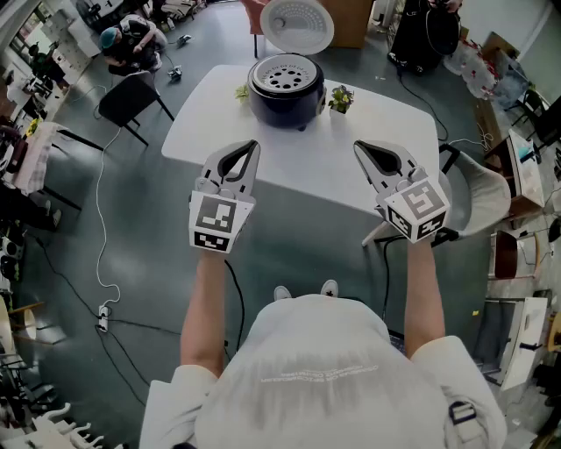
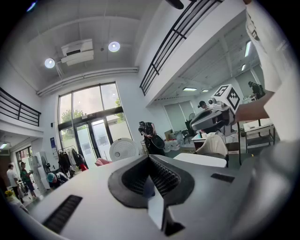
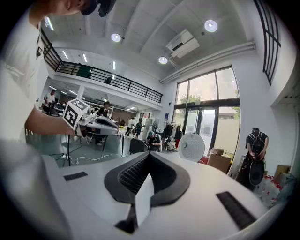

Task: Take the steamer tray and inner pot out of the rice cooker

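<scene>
The dark rice cooker (image 1: 286, 95) stands at the far side of the white table (image 1: 202, 123), its white lid (image 1: 298, 24) swung up and open. The perforated steamer tray (image 1: 286, 77) sits in its mouth; the inner pot is hidden beneath it. My left gripper (image 1: 255, 144) and right gripper (image 1: 357, 146) hang side by side over the table's near edge, well short of the cooker, both shut and empty. In the left gripper view the shut jaws (image 2: 150, 157) point past the lid (image 2: 124, 150); in the right gripper view the shut jaws (image 3: 149, 154) do likewise, lid (image 3: 191, 146) ahead.
Two small potted plants (image 1: 340, 98) (image 1: 242, 91) flank the cooker. A black chair (image 1: 131, 96) stands left of the table, a grey chair (image 1: 478, 197) to its right. Cables lie on the floor (image 1: 101, 254). A person (image 1: 425, 35) stands behind the table.
</scene>
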A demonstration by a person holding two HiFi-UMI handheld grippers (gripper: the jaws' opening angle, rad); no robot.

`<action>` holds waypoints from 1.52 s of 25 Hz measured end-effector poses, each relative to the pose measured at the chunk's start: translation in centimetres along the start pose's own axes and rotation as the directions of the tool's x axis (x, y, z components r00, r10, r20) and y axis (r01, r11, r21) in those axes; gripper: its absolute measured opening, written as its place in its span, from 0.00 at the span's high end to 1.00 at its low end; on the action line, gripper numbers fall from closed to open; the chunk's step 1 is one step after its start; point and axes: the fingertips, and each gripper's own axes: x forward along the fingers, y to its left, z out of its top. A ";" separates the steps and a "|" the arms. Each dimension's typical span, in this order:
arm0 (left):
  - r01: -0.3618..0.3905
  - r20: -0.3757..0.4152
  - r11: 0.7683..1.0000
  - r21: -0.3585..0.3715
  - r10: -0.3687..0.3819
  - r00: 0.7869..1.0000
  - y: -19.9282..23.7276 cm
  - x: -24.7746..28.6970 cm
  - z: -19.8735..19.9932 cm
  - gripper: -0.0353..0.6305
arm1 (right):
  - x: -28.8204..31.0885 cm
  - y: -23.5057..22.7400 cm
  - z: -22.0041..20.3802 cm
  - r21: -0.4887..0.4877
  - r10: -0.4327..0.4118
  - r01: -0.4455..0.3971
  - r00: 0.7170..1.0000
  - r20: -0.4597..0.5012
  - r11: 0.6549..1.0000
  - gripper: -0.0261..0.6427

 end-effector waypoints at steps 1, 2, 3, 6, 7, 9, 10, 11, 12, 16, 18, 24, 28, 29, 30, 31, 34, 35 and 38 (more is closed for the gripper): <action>0.001 0.001 1.000 0.001 -0.001 1.000 0.1 0.0 0.0 0.93 | 0.1 0.0 0.1 -0.005 -0.001 0.001 1.000 0.002 1.000 0.93; 0.001 0.001 1.000 0.001 -0.001 1.000 0.2 0.1 0.1 0.93 | 0.2 0.0 0.2 -0.010 -0.001 0.001 1.000 0.003 1.000 0.93; 0.002 0.001 1.000 0.002 -0.002 1.000 0.2 0.1 0.0 0.93 | 0.2 0.0 0.3 -0.014 -0.001 0.001 1.000 0.005 1.000 0.93; 0.001 -0.001 1.000 -0.001 -0.001 1.000 0.3 0.1 -0.2 0.93 | 0.4 0.2 0.5 -0.012 0.003 -0.003 1.000 0.013 1.000 0.93; 0.000 -0.003 1.000 -0.002 0.000 1.000 0.3 0.1 -0.3 0.93 | 0.4 0.3 0.5 -0.003 0.009 -0.009 1.000 0.018 1.000 0.93; 0.000 -0.007 1.000 -0.002 0.000 1.000 0.4 0.1 -0.4 0.93 | 0.4 0.4 0.4 0.015 0.026 -0.026 0.999 0.026 1.000 0.93; 0.000 -0.010 1.000 -0.002 0.000 1.000 0.4 0.2 -0.5 0.93 | 0.4 0.4 0.3 0.025 0.037 -0.038 0.999 0.026 0.999 0.93; 0.000 -0.012 1.000 -0.003 0.000 1.000 0.5 0.2 -0.6 0.93 | 0.5 0.5 0.2 0.033 0.049 -0.049 0.999 0.024 0.998 0.93; 0.001 -0.013 1.000 -0.004 -0.001 1.000 0.5 0.2 -0.7 0.93 | 0.6 0.6 0.1 0.038 0.057 -0.058 0.998 0.020 0.998 0.93; 0.003 -0.011 1.000 -0.020 -0.003 1.000 0.9 -0.2 -1.1 0.93 | 1.1 1.0 -0.3 0.039 0.058 -0.058 0.998 0.003 0.998 0.93; 0.000 -0.004 0.999 -0.040 0.000 1.000 1.3 -0.5 -1.3 0.93 | 1.2 1.0 -0.2 0.054 0.042 -0.042 0.999 0.010 0.998 0.92; -0.028 -0.001 0.997 -0.078 0.028 1.000 2.8 -1.5 -2.4 0.73 | 2.0 1.5 -0.1 0.071 0.018 -0.018 1.000 -0.006 0.997 0.75; -0.005 -0.006 0.998 -0.064 0.005 1.000 3.2 -2.5 -3.8 0.71 | 2.8 2.9 -0.1 0.100 0.017 -0.017 1.000 0.000 0.995 0.70; 0.004 -0.008 0.998 -0.060 -0.004 1.000 3.2 -2.9 -4.0 0.71 | 2.9 3.3 0.1 0.101 0.013 -0.013 1.000 -0.001 0.995 0.69; 0.011 -0.013 0.998 -0.058 -0.012 1.000 3.3 -3.3 -4.2 0.71 | 2.9 3.7 0.4 0.099 0.009 -0.009 1.000 -0.002 0.995 0.69; 0.018 -0.020 0.998 -0.061 -0.019 1.000 3.4 -3.7 -4.4 0.71 | 2.9 4.1 0.6 0.097 0.004 -0.003 1.000 -0.003 0.995 0.68; 0.025 -0.038 0.996 -0.081 -0.028 0.999 3.9 -4.4 -5.4 0.71 | 2.7 5.0 1.3 0.099 -0.019 0.019 1.000 0.000 0.995 0.68; 0.026 -0.042 0.996 -0.086 -0.030 0.999 4.1 -4.5 -5.8 0.71 | 2.8 5.1 1.3 0.102 -0.025 0.025 1.000 -0.001 0.995 0.68; 0.031 -0.058 0.994 -0.101 -0.037 0.998 4.2 -4.5 -6.9 0.72 | 3.1 5.4 0.5 0.110 -0.031 0.034 0.999 -0.026 0.993 0.68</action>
